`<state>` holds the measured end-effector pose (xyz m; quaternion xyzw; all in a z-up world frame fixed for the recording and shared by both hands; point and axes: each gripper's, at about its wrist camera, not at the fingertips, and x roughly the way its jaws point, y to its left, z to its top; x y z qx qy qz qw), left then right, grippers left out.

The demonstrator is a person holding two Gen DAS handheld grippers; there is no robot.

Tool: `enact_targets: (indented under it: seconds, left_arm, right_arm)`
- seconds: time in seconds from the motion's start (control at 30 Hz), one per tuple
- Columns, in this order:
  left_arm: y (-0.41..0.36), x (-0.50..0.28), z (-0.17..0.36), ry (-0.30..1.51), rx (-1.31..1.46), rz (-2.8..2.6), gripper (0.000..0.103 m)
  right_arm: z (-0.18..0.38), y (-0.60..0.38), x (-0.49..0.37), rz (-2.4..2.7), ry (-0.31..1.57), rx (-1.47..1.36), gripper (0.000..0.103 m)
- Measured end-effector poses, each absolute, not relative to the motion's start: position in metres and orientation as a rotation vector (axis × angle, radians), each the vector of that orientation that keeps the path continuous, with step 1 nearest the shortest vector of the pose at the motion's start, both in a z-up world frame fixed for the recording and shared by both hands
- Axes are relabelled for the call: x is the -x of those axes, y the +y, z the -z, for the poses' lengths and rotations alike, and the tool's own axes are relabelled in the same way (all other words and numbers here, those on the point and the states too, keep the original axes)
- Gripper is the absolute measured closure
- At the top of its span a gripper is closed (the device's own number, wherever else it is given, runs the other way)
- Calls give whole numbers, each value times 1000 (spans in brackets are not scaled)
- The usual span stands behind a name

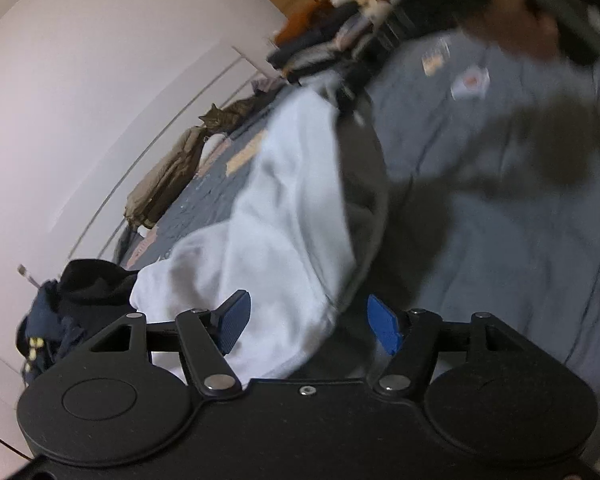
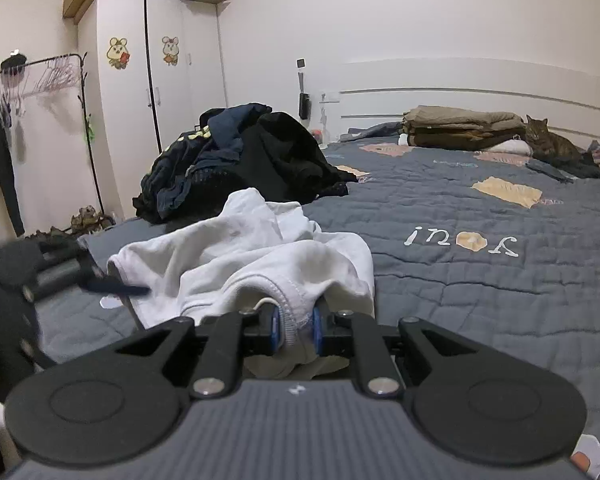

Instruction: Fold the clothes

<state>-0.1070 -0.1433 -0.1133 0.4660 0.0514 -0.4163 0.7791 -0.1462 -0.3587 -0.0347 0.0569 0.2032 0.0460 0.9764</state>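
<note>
Two tools over grey quilted bed (image 2: 480, 292): right tool (image 2: 296, 330) pinching hem of white garment (image 2: 260, 264), left tool (image 1: 304, 326) spread, pads clear of cloth. Garment crumpled at bed's near edge. Behind it, dark clothes heap (image 2: 240, 156). Further off: folded brown stack (image 2: 460, 126), tabby cat (image 2: 548, 144) beside headboard. Wardrobe (image 2: 152, 80), clothes rack (image 2: 40, 80) along wall.

garment (image 2: 260, 256) on the bed (image 2: 460, 280), its near hem between the right tongs (image 2: 296, 330); clothes heap (image 2: 244, 160) behind it; folded stack (image 2: 460, 128) and cat (image 2: 548, 144) by the headboard (image 2: 480, 88).
</note>
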Motion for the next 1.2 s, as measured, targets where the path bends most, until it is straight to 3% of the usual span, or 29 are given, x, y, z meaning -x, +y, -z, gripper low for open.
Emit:
enact_targets:
  seconds: [0.1,0.2,0.27,0.33,0.43,0.63,0.87,1.2]
  left_arm:
    - [-151,102,125,87,-1034,864,40]
    - [-157,94,128,94,-1014,845,61]
    - [-159,89,125,129,-986,858,86]
    - [-161,86,116,151,-940,863,89]
    - [-158,79,98,172,-821,857,91]
    - [-145,61,67,208,-612,805,92]
    - [-143,45,54,237,-538,753,92]
    - [-137,38,46,257,-476,729,92]
  right_arm:
    - [34,-359,145,-103,417,-131,88]
    - [34,-357,145,-119,426,-124,88]
    - [34,-357,144,-113,437,-127,86]
    - [35,-359,143,-112,455,-132,85]
    - [39,-360,144,-108,479,-120,81]
    - [47,-350,152,-143,514,-53,55]
    - [57,-328,166,-213,534,102,39]
    - [90,-298,158,-140,483,332,35]
